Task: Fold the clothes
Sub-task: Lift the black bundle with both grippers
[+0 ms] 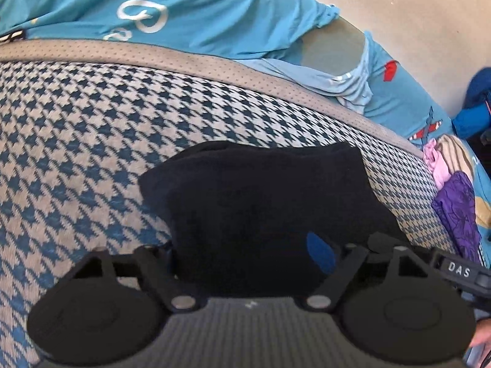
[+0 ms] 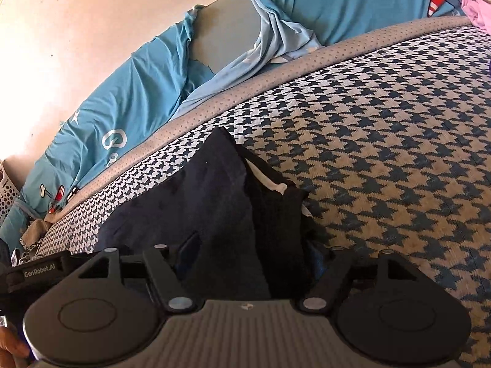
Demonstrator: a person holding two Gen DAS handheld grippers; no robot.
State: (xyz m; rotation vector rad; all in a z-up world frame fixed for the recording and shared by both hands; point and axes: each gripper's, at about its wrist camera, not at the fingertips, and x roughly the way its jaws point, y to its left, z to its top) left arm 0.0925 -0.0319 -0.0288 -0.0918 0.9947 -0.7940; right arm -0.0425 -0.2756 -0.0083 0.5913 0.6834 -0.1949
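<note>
A dark navy garment (image 1: 260, 190) lies bunched on a houndstooth mattress (image 1: 92, 128). It runs back between the arms of my left gripper (image 1: 254, 254) and hides the fingertips, apart from a bit of blue pad (image 1: 319, 251). That gripper looks shut on the cloth. In the right wrist view the same garment (image 2: 199, 202) rises in a peak with a white label (image 2: 270, 184) showing at a fold. It passes between the arms of my right gripper (image 2: 248, 257), which also looks shut on it, fingertips covered.
A wrinkled light blue printed sheet (image 1: 199, 15) lies beyond the mattress's grey piped edge (image 2: 276, 76), against a pale wall (image 1: 414, 6). Pink and purple clothes (image 1: 457, 211) are piled at the right. A white perforated basket (image 2: 6, 190) stands at far left. A hand (image 2: 9, 349) holds the grip.
</note>
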